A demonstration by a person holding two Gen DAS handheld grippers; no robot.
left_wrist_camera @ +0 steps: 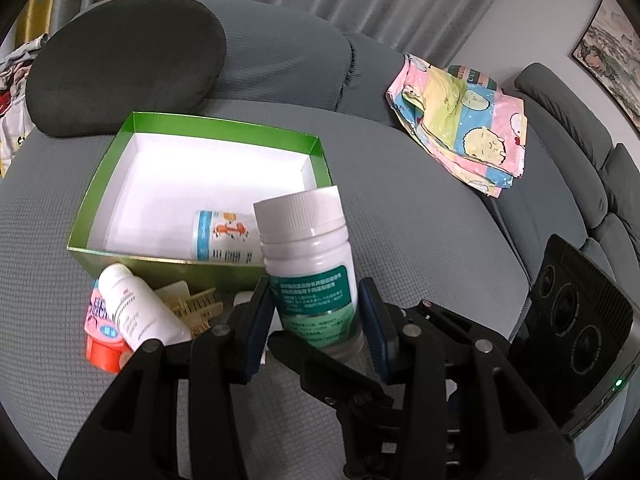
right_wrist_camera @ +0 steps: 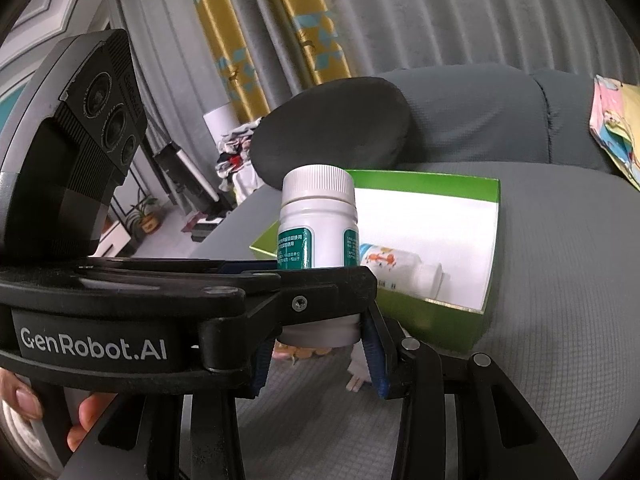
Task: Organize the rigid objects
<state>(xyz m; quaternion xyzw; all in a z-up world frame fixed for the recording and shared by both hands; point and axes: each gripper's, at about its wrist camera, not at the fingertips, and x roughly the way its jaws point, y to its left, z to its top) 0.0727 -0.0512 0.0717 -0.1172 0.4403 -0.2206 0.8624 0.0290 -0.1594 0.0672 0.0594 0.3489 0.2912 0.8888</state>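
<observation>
Midway through tidying a grey sofa (left_wrist_camera: 420,208), the left gripper (left_wrist_camera: 316,312) pinches a white pill bottle (left_wrist_camera: 308,264) by its green label, holding it near-upright just in front of the green box (left_wrist_camera: 120,152), apparently so it clears the rim. One small bottle (left_wrist_camera: 224,236) already lies inside. The right gripper (right_wrist_camera: 320,356) waits spread just below, holding nothing.
</observation>
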